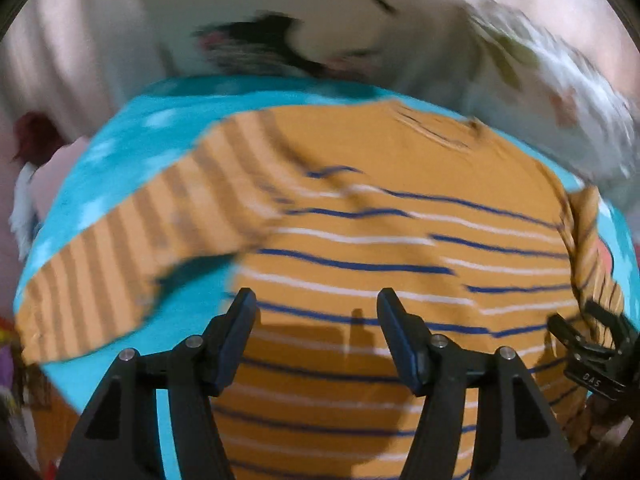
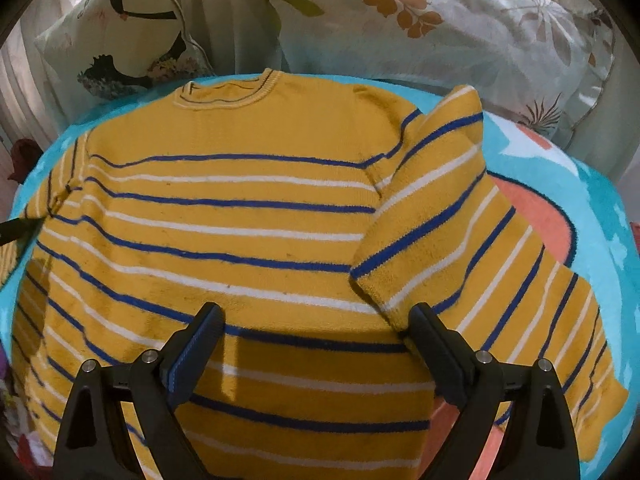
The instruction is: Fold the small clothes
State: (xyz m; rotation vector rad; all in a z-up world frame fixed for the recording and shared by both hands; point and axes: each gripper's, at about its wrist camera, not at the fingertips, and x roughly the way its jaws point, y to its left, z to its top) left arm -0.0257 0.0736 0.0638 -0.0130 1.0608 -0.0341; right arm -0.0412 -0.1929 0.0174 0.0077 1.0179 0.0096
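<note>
A yellow sweater (image 2: 248,216) with blue and white stripes lies flat on a turquoise blanket (image 2: 560,168), collar at the far side. Its right sleeve (image 2: 432,208) is folded back on itself, cuff lying on the body. In the blurred left wrist view the sweater (image 1: 400,220) shows with its left sleeve (image 1: 132,236) spread out to the left, inside out. My left gripper (image 1: 316,304) is open above the sweater's lower body. My right gripper (image 2: 316,320) is open above the lower body, its right finger (image 2: 428,328) close to the folded cuff. The right gripper (image 1: 588,348) also shows at the left wrist view's right edge.
Floral pillows (image 2: 440,20) and a bird-print pillow (image 2: 120,40) lie behind the blanket. An orange patch (image 2: 536,216) is printed on the blanket at the right. A dark red object (image 2: 24,156) sits at the far left.
</note>
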